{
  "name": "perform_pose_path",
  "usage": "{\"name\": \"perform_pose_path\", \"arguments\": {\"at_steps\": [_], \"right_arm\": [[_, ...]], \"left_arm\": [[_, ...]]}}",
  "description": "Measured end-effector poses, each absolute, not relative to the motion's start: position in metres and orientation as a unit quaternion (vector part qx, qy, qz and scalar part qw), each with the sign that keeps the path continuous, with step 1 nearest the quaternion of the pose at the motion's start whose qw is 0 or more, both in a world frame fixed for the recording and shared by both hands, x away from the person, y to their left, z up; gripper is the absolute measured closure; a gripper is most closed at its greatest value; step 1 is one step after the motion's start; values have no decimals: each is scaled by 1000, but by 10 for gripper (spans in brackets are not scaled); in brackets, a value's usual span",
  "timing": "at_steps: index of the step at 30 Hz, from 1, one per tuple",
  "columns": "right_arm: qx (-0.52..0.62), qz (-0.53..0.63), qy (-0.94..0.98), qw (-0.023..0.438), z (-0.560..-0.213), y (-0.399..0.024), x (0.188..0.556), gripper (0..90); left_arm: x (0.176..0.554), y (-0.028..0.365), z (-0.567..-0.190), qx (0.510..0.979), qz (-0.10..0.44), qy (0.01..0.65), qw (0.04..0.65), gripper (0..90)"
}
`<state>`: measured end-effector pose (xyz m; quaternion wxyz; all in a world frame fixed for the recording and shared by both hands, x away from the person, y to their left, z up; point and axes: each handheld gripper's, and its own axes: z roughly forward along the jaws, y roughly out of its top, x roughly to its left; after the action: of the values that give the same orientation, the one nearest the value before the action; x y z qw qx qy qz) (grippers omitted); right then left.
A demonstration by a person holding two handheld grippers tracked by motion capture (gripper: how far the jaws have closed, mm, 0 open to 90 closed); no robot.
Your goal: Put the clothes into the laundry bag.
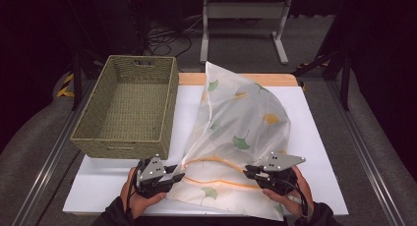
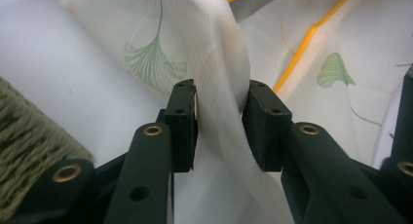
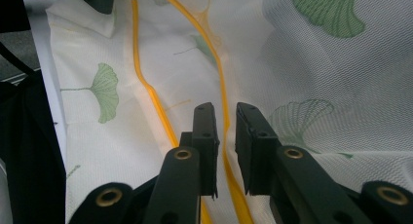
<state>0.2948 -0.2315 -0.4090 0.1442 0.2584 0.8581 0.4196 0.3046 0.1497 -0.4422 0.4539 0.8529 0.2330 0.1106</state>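
Mesh bag (image 1: 241, 132) on white worktop (image 1: 314, 152), right of basket (image 1: 128, 105), far end puffed up. Left claw (image 2: 221, 117): spread, fabric fold between jaws, not pinched. Right claw (image 3: 225, 131): slightly spread astride yellow zip (image 3: 221, 87), pads off it. Best: pinch both rim edges fully before lifting; keep mouth taut.

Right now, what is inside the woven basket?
The woven basket holds nothing visible: its woven floor shows bare. The near wall covers the strip of floor just behind it.
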Motion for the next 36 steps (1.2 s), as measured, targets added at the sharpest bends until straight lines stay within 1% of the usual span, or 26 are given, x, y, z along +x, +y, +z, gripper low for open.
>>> {"name": "perform_pose_path", "arguments": {"at_steps": [2,3,7,9,11,12,17,20,25,26,31,36], "right_arm": [[260,422,857,142,-409,-231,295,778],[260,422,857,142,-409,-231,295,778],[258,429,854,143,-408,-229,295,738],[256,438,849,146,-406,-225,293,737],[252,446,847,141,-403,-222,292,749],[243,450,848,142,-402,-215,290,776],[222,455,852,130,-402,-195,290,786],[205,456,859,112,-407,-174,291,790],[176,463,864,90,-415,-137,292,785],[176,463,864,90,-415,-137,292,785],[165,457,871,67,-422,-111,300,776],[171,450,875,43,-429,-99,312,752]], "left_arm": [[304,152,-441,852,113,233,455,729],[304,153,-441,850,113,235,458,729],[302,153,-440,852,121,229,455,851],[302,152,-441,856,117,229,448,866],[302,152,-442,857,111,228,449,870],[302,152,-443,858,109,226,449,870],[302,151,-448,859,95,232,447,870],[302,150,-449,859,90,233,447,870],[299,146,-451,863,81,221,447,868],[299,146,-451,863,81,221,447,868],[297,145,-452,866,82,215,444,868],[294,146,-453,865,78,218,445,868]]}}
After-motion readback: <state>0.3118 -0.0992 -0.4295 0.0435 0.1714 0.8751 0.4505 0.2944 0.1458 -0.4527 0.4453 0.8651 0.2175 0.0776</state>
